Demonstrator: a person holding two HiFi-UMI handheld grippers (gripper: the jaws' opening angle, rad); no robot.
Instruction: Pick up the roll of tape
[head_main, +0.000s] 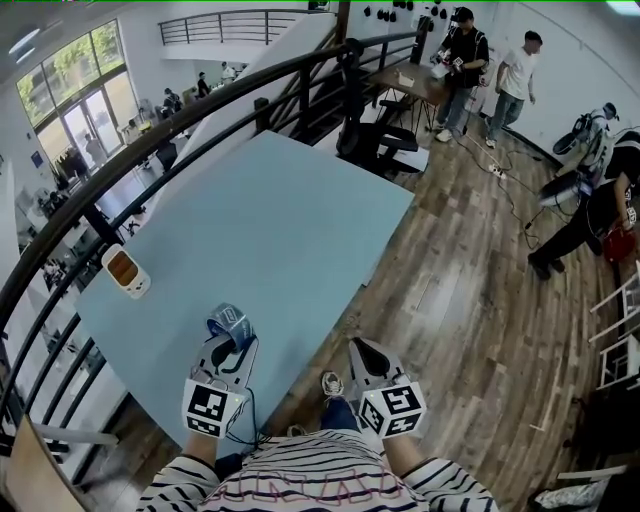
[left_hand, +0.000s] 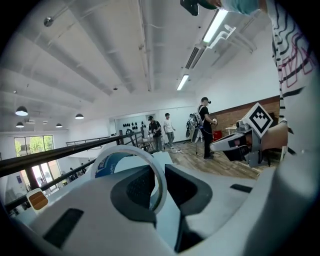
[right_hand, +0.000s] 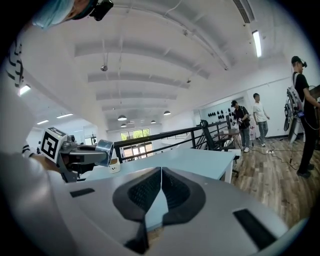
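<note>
The roll of tape (head_main: 228, 322), a white ring with blue print inside, hangs above the near end of the light blue table (head_main: 270, 220). My left gripper (head_main: 232, 346) is shut on it. In the left gripper view the ring (left_hand: 111, 159) stands upright, its rim pinched between the two dark pads (left_hand: 137, 187). My right gripper (head_main: 358, 348) is off the table's near right edge, over the wooden floor, shut with nothing between its pads (right_hand: 145, 190). From the right gripper view the tape roll (right_hand: 104, 151) shows at the tip of the left gripper (right_hand: 95, 153).
A small white device with an orange face (head_main: 126, 272) sits at the table's left edge. A black railing (head_main: 150, 130) runs along the left side. A black office chair (head_main: 375, 135) stands beyond the table's far end. People (head_main: 460, 60) stand at the back right.
</note>
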